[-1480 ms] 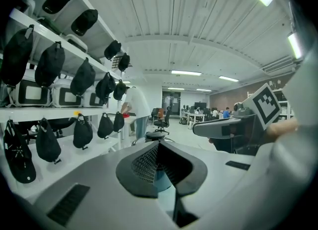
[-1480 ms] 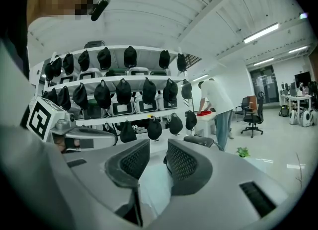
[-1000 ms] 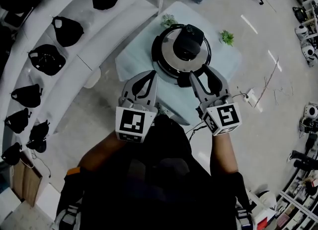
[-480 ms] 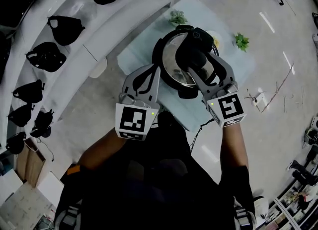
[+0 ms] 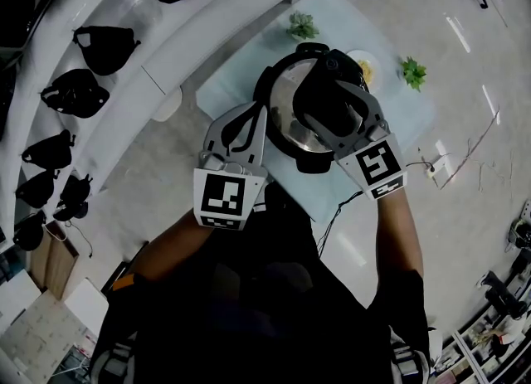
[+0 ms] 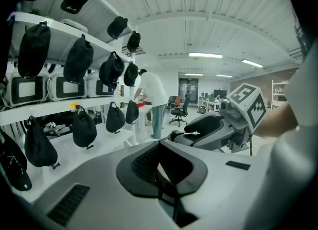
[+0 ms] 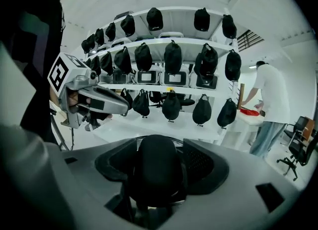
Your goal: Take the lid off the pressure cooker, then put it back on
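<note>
The pressure cooker stands on a small pale table; its steel lid carries a black handle. My right gripper reaches over the lid with a jaw on each side of that handle. The jaws are opening, and the handle sits between the pads without being squeezed. My left gripper hovers at the cooker's left rim, jaws together and empty. Its pads meet with nothing between them, and the right gripper shows beyond.
Curved white shelves holding several black bags run along the left. Two small green plants and a yellowish item share the table. A person in a white shirt stands at a far bench. Cables lie on the floor.
My right gripper moved forward from the cooker's near edge to over the lid, and its jaws spread around the handle. My left gripper moved forward to the cooker's left side.
</note>
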